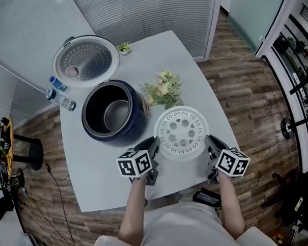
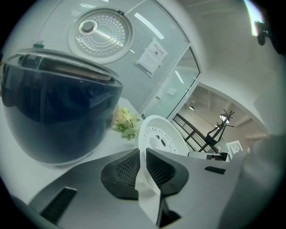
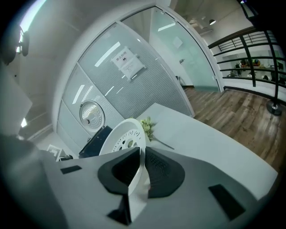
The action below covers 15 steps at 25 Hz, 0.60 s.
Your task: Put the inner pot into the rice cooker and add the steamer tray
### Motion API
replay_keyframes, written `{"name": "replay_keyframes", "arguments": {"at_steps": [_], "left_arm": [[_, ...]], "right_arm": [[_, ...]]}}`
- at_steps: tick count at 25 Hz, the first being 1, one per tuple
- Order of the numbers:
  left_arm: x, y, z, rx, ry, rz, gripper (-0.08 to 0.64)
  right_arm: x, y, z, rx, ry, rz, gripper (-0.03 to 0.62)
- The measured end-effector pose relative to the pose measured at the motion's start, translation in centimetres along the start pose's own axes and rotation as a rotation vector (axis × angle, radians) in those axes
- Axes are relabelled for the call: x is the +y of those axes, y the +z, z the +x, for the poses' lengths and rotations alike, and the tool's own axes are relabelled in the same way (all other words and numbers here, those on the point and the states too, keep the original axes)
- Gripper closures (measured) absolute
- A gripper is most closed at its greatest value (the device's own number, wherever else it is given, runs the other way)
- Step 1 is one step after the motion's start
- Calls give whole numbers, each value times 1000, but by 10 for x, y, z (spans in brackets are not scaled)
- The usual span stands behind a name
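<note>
The white steamer tray [image 1: 181, 132], round with several holes, hangs just above the table [image 1: 90, 178] between my two grippers. My left gripper [image 1: 154, 144] is shut on its left rim, and my right gripper [image 1: 210, 144] is shut on its right rim. In the left gripper view the pads [image 2: 129, 167] pinch the thin white rim of the tray [image 2: 157, 134]. The right gripper view shows my right gripper [image 3: 142, 164] clamping the tray [image 3: 121, 136] in the same way. The dark blue rice cooker [image 1: 113, 112] stands to the left with its lid [image 1: 86, 61] up and the grey inner pot [image 1: 116, 116] inside.
A bunch of pale flowers [image 1: 163, 90] lies just behind the tray, right of the cooker. Two small bottles [image 1: 58, 93] stand at the table's left edge, and a small plant [image 1: 124, 47] sits at the back. The table's near edge runs close to the person's body.
</note>
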<state>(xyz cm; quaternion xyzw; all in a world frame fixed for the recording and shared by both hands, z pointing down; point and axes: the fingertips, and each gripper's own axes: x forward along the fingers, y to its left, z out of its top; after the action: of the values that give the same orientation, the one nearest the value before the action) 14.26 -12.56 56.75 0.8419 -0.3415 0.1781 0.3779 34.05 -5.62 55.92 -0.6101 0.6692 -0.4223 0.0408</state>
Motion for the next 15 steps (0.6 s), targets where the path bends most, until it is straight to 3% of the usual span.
{"name": "replay_keyframes", "arguments": {"at_steps": [15], "left_arm": [[-36, 59, -23, -106, -49, 39, 522]], "right_arm": [[27, 52, -14, -95, 89, 32, 548]]}}
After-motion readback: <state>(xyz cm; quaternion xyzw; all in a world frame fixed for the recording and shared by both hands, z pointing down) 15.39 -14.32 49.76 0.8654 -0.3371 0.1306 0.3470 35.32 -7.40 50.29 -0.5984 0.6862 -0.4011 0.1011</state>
